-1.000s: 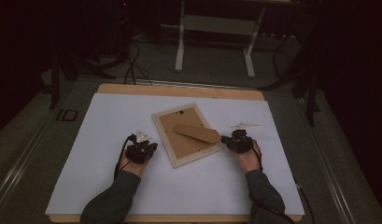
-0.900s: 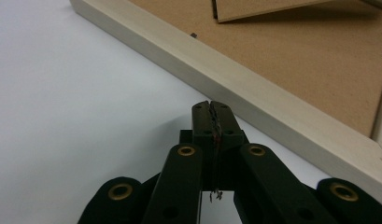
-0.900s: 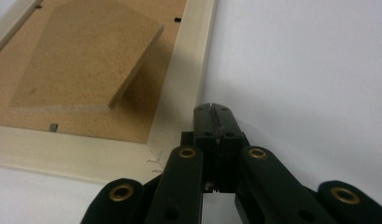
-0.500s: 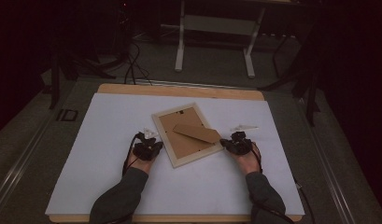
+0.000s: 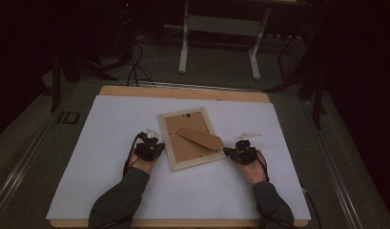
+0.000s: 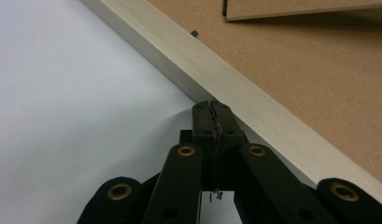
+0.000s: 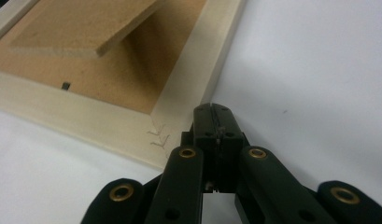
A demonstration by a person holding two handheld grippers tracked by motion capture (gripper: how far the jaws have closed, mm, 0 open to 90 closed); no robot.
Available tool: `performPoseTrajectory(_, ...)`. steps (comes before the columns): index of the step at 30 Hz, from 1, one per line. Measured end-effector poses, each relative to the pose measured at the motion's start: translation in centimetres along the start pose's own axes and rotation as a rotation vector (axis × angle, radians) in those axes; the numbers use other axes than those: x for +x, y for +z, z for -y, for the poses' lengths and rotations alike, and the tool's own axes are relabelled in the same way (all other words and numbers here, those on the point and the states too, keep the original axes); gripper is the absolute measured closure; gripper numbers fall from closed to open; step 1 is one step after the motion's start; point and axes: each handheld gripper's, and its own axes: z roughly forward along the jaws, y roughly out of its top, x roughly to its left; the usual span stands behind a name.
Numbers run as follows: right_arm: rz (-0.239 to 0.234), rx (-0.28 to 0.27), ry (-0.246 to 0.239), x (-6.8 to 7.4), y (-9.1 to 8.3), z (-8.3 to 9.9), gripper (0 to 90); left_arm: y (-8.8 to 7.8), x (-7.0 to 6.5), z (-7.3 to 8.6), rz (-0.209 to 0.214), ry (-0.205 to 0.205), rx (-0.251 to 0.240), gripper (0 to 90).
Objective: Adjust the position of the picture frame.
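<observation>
A pale wooden picture frame [image 5: 169,143] lies face down on the white sheet, with its brown backing board [image 5: 183,126] up and its fold-out stand [image 5: 200,139] raised slightly. My left gripper [image 5: 157,149] is shut, with its tips [image 6: 212,107] against the frame's long left rail [image 6: 254,107]. My right gripper [image 5: 229,152] is also shut and empty. Its tips [image 7: 212,109] rest by the frame's near right corner [image 7: 179,116]. The stand [image 7: 86,28] casts a shadow on the backing.
A white sheet [image 5: 111,124] covers most of the wooden table [image 5: 183,92]. Bare sheet lies on both sides of the frame and in front of it. Beyond the table, on the dark floor, stand a desk's legs [image 5: 183,47] and some cables [image 5: 133,67].
My left gripper has edged slightly right, up to the frame's left rail, and its forearm has swung in. The right gripper and the frame have stayed put.
</observation>
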Motion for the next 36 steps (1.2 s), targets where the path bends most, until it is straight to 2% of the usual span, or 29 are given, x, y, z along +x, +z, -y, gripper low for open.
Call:
performPoseTrajectory(12,-0.064,-0.004,-0.039,2.2,-1.0,1.7,89.9,0.3,1.1,-0.8,0.014,-0.011,0.009,90.0)
performPoseTrajectory(18,-0.094,0.0,-0.054,3.3,-1.2,2.1,89.9,0.4,1.6,-1.9,0.014,0.012,0.016,90.0)
performPoseTrajectory(23,-0.126,0.001,-0.068,4.4,-1.2,2.5,89.9,1.1,2.3,-2.3,0.018,-0.007,0.029,90.0)
performPoseTrajectory(28,-0.15,0.01,-0.102,5.8,-1.1,2.7,89.9,1.6,3.1,-2.2,0.036,-0.047,0.019,90.0)
performPoseTrajectory(31,-0.161,0.013,-0.123,6.5,-1.1,2.8,89.9,1.6,3.4,-2.2,0.038,-0.053,0.017,90.0)
performPoseTrajectory(36,-0.173,0.015,-0.145,7.2,-1.0,2.8,89.9,1.6,3.5,-2.4,0.024,-0.039,0.024,90.0)
